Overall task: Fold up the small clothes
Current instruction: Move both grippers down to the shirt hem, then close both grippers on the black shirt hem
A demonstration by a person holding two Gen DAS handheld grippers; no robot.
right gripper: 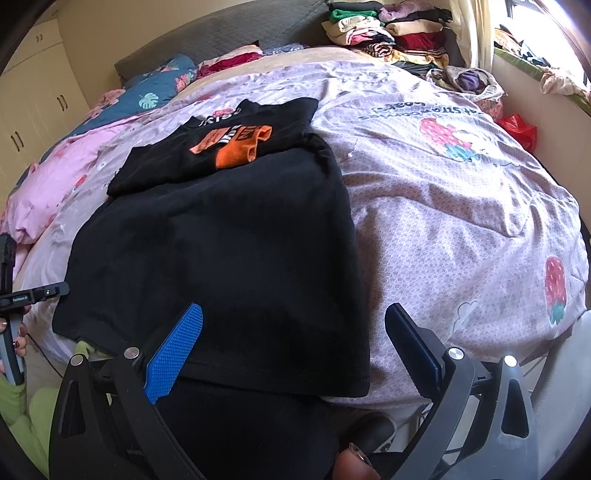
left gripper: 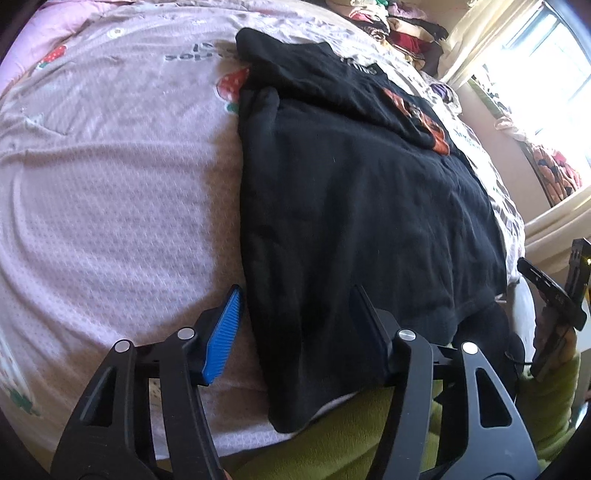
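A black t-shirt (left gripper: 362,199) with an orange print (right gripper: 236,144) lies flat on the bed, its bottom hem at the near edge; it also shows in the right wrist view (right gripper: 221,243). My left gripper (left gripper: 295,325) is open, its jaws either side of the shirt's near left corner, close above the cloth. My right gripper (right gripper: 295,339) is open over the shirt's near right corner. The right gripper also shows at the far right of the left wrist view (left gripper: 554,295), and the left gripper at the left edge of the right wrist view (right gripper: 22,295).
The bed has a lilac strawberry-print cover (right gripper: 461,206). Stacks of folded clothes (right gripper: 391,33) sit at the far end by the window. A pink quilt (right gripper: 55,173) and pillows (right gripper: 162,85) lie at the far left. A green garment (left gripper: 351,435) hangs at the near edge.
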